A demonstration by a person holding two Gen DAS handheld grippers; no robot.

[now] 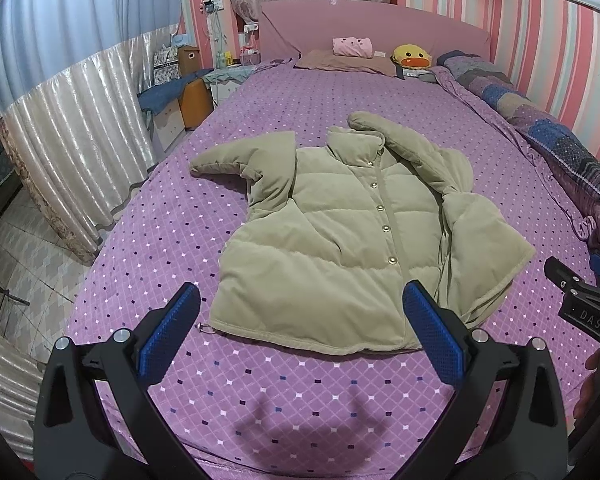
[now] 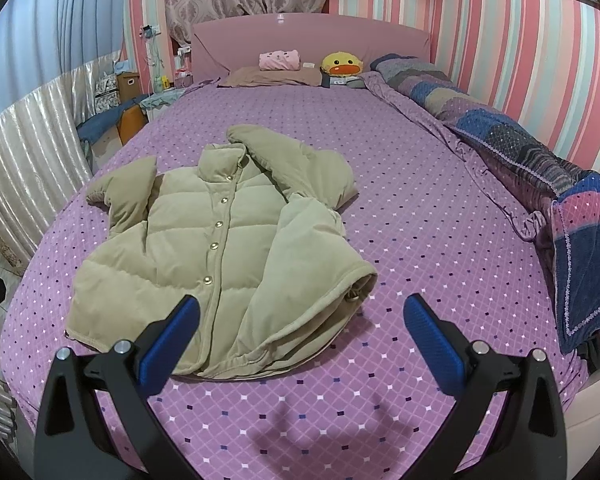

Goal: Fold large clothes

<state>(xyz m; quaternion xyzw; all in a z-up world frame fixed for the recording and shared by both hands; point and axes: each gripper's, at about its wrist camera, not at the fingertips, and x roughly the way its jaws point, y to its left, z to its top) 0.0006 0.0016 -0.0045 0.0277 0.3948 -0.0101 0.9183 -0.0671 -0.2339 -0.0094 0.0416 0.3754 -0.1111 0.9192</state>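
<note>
- Jacket [image 1: 340, 240], a beige padded one, is laid front-up and buttoned on the purple bed [image 1: 300, 380], its collar toward the headboard.
- One side is seen already turned over the front.
- It is judged soft, bulky, light and springy; firm hold is best taken at the hem edge or sleeve cuffs.
- Left gripper [image 1: 300, 328] and right gripper [image 2: 300, 336] are held spread and empty above the near hem.
</note>
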